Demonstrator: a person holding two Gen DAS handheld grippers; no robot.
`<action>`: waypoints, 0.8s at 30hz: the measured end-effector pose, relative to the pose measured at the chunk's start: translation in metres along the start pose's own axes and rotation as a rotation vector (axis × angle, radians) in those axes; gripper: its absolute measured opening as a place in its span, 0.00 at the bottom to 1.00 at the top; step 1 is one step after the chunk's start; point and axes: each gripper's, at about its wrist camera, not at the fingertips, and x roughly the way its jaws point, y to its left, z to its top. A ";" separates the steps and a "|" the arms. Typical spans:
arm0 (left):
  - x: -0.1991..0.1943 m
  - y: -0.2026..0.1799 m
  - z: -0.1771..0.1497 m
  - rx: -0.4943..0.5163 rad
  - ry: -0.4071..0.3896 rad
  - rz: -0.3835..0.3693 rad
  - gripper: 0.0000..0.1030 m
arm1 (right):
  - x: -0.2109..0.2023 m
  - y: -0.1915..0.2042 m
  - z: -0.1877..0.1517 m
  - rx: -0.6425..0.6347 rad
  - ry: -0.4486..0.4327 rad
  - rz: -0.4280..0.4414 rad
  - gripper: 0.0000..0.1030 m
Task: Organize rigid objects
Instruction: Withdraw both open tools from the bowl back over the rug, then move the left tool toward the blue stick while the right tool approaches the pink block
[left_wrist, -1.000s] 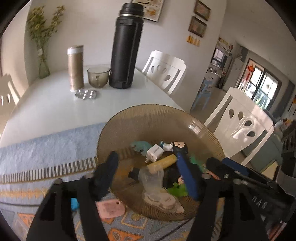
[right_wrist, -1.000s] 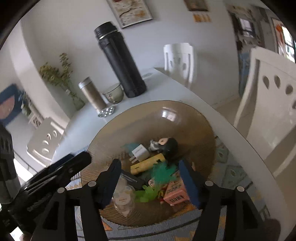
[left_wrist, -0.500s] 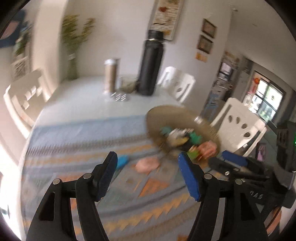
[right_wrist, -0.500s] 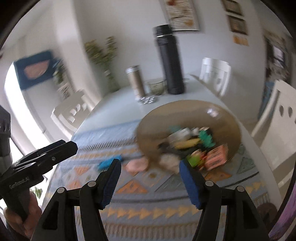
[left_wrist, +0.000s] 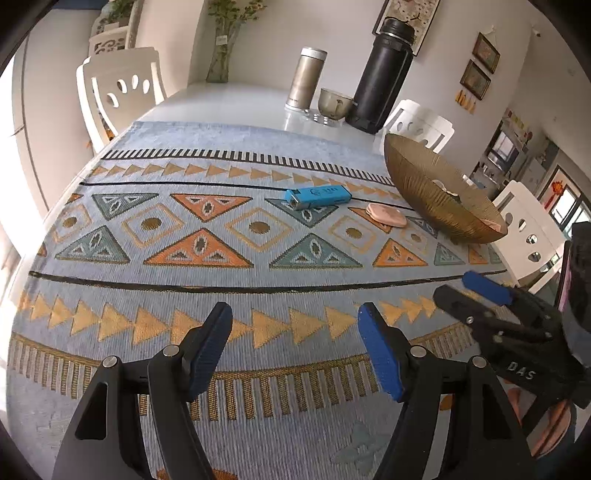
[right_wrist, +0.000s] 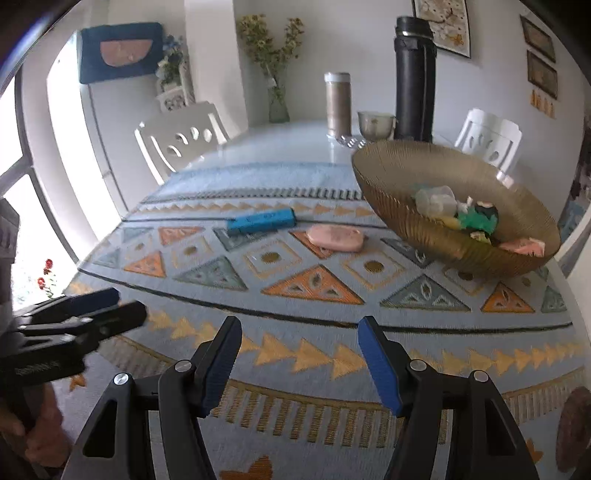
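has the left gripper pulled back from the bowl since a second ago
Yes. The left gripper has backed away from the gold bowl; it was over it, and now hangs empty above the patterned cloth.

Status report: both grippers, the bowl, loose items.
Left gripper open, empty. Right gripper open, empty. Bowl holds small items; blue case and pink pad lie on the runner beside it. Path clear.

I see a pale blue tablecloth (left_wrist: 258, 266) patterned with orange and teal triangles, gold diamonds and black lines. Far on it lie a bright blue lighter (left_wrist: 317, 196) and a pink case (right_wrist: 335, 238), left of a ribbed amber bowl (right_wrist: 406, 218). Beyond stands a black flask (left_wrist: 382, 74).
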 end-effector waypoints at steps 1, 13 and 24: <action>-0.001 0.001 -0.002 -0.008 0.002 -0.005 0.67 | 0.002 -0.002 0.000 0.009 0.009 0.008 0.62; 0.000 -0.004 -0.005 0.028 0.009 -0.003 0.67 | 0.009 -0.011 0.001 0.059 0.045 0.015 0.63; 0.005 -0.011 -0.006 0.070 0.034 0.044 0.67 | 0.008 -0.012 0.001 0.066 0.051 0.039 0.63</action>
